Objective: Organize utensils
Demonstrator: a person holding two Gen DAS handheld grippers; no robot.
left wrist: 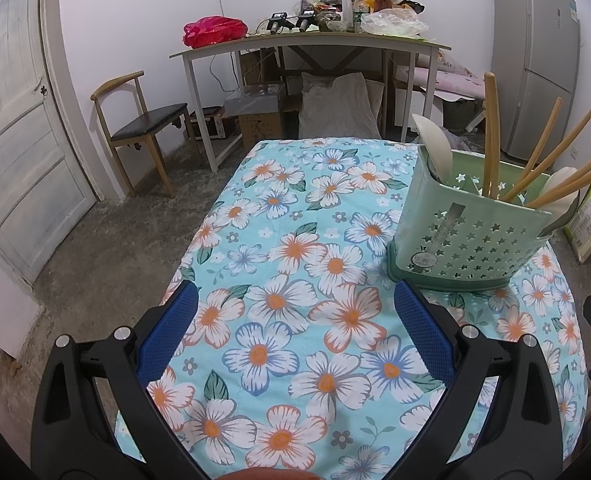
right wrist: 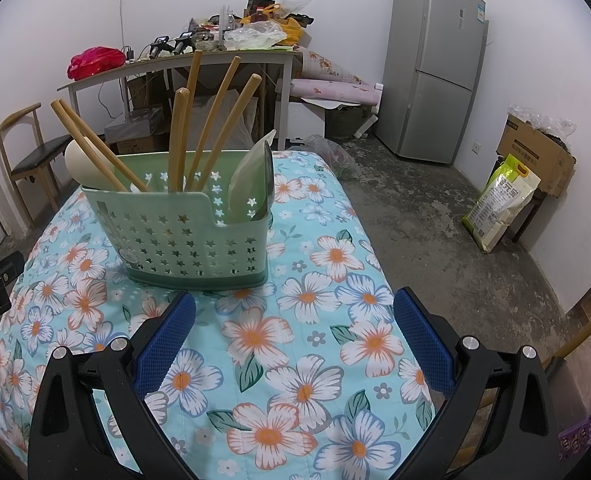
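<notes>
The right claw (right wrist: 293, 334) hangs wide open and empty over the flowered table (right wrist: 307, 392), and the green utensil holder (right wrist: 191, 248) stands just ahead of it, a little toward its left finger, so this claw looks the nearer of the two. The left claw (left wrist: 293, 330) is likewise spread wide with nothing in it; from there the holder sits ahead and off to the right, near the table's right edge. The holder is a pale green plastic caddy pierced with star-shaped holes, upright on a darker base. Wooden chopsticks (right wrist: 199, 128) stand in it, their long axes rising and fanning outward, beside pale spoons (right wrist: 251, 176) leaning at either end. No loose utensil shows on the cloth, so the sorting seems largely done.
</notes>
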